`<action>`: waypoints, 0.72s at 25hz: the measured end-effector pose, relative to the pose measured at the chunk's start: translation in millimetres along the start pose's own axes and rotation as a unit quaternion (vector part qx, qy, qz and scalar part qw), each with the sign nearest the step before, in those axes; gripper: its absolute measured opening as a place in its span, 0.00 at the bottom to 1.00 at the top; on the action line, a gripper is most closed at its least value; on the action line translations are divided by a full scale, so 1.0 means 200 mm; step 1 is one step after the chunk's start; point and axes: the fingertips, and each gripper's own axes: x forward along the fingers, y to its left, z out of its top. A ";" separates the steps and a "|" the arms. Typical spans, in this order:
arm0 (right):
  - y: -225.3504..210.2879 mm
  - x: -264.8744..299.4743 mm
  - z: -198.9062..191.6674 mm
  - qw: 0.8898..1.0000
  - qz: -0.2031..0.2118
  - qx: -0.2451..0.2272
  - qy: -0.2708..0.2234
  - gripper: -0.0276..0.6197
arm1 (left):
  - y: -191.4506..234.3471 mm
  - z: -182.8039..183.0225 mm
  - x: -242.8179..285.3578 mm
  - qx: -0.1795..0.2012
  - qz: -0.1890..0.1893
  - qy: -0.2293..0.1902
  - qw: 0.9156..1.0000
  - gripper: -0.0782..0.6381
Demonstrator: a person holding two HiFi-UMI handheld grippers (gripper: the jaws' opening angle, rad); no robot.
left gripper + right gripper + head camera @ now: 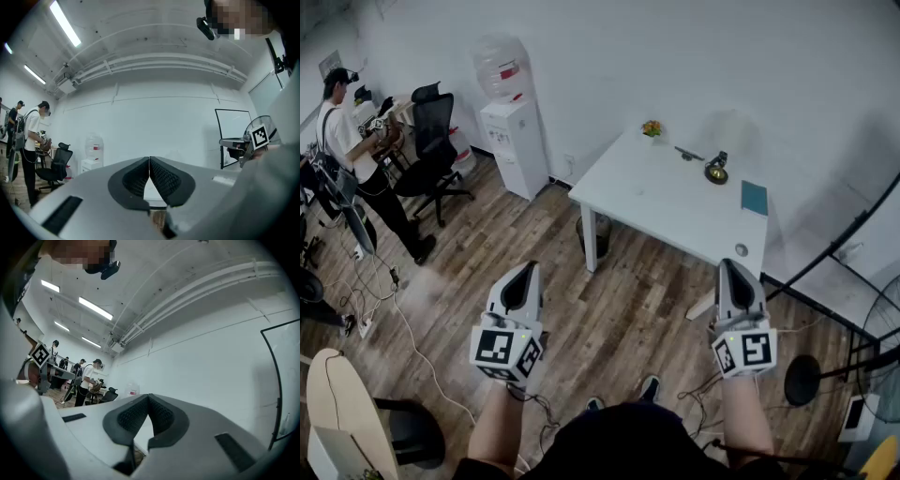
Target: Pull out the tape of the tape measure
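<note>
A white table stands against the wall ahead of me. At its far side lies a small dark and yellow object with a thin dark strip beside it; it may be the tape measure, too small to tell. Both grippers hang over the wooden floor, short of the table and apart from everything on it. My left gripper is shut with nothing in it, its pads meeting in the left gripper view. My right gripper is likewise shut and empty, as the right gripper view shows.
On the table are a teal notebook, a small potted plant and a small round object. A water dispenser, an office chair and a person are at the left. Cables trail on the floor.
</note>
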 end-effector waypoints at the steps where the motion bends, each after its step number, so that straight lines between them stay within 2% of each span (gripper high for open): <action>1: 0.03 -0.03 0.02 1.000 -0.002 0.002 0.002 0.05 | 0.00 0.01 -0.04 0.000 -0.003 0.002 1.000 0.12; 9: 0.16 -0.07 0.03 1.000 -0.005 0.014 0.007 0.05 | 0.05 0.01 -0.20 0.016 -0.012 0.006 1.000 0.12; 16: 0.12 -0.03 -0.07 0.998 -0.032 0.033 0.030 0.06 | 0.09 -0.07 -0.18 0.003 -0.025 0.013 1.000 0.12; 18: 0.10 0.02 -0.13 0.998 -0.031 0.040 0.038 0.25 | 0.11 -0.11 -0.12 -0.003 -0.024 0.016 1.000 0.15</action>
